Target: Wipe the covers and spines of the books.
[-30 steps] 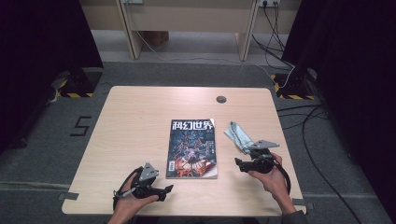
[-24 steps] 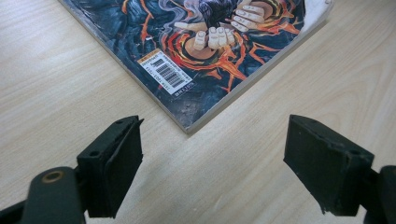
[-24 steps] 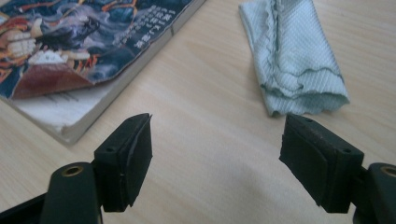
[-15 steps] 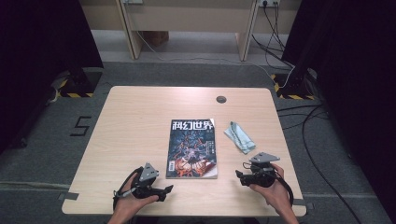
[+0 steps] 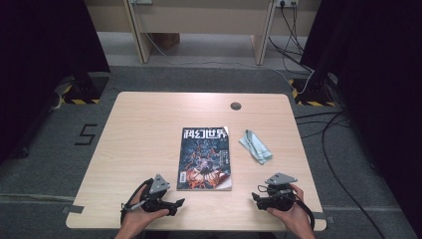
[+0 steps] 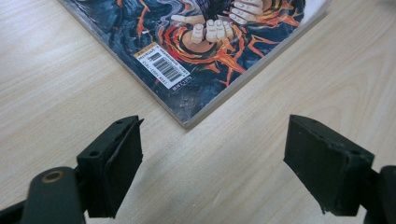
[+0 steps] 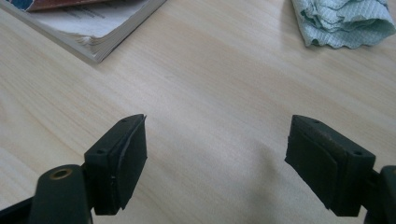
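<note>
Magazine (image 5: 205, 158) lies closed at table centre, long axis running 12 to 6 o'clock. Left gripper (image 5: 166, 204), jaws apart and empty, sits at its 7 o'clock, nearest its corner; right gripper (image 5: 261, 197), jaws just widened, empty, at 4 o'clock below the cloth (image 5: 255, 146).

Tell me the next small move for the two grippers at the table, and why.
Probably ease the left gripper forward onto the magazine's near corner. Its jaws stand open with that corner just ahead of them, nothing between. The right gripper is open too, its jaws having just widened, over bare table, with the folded cloth lying apart from it, so the magazine looks like the next thing to take.
</note>
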Available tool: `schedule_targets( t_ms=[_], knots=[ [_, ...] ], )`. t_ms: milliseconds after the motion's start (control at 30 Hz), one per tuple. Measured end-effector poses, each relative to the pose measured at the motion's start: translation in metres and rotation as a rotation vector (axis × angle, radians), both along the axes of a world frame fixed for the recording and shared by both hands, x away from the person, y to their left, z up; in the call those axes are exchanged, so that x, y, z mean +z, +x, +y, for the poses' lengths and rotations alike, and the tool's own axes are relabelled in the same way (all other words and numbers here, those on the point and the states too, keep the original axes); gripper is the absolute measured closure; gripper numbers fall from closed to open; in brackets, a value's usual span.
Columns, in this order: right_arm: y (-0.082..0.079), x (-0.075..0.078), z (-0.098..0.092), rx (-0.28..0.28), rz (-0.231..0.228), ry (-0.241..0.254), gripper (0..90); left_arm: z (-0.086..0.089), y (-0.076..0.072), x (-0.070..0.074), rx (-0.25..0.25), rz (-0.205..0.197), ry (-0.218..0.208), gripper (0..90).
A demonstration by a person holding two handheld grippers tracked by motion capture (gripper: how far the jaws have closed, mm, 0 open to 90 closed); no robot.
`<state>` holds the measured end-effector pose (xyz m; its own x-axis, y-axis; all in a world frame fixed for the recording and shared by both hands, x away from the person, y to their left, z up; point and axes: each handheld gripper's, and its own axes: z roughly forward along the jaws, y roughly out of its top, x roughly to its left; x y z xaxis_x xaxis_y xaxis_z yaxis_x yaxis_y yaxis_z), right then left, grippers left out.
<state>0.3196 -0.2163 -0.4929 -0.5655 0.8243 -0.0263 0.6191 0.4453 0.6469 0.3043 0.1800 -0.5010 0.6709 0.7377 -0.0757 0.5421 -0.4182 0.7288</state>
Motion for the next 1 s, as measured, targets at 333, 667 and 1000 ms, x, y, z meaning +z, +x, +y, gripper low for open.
schedule_targets(
  t_ms=[333,667,1000],
  knots=[
    [-0.011,-0.008,0.0,0.011,0.03,-0.048,17.9,-0.001,0.0,-0.001,-0.012,0.005,0.013,18.5],
    [-0.011,-0.011,-0.004,0.007,0.045,-0.012,16.0,-0.001,0.0,-0.003,-0.021,0.014,0.022,18.2],
    [-0.011,-0.011,-0.005,0.009,0.05,-0.007,15.2,0.0,-0.001,-0.003,-0.017,0.016,0.025,18.2]
  ],
)
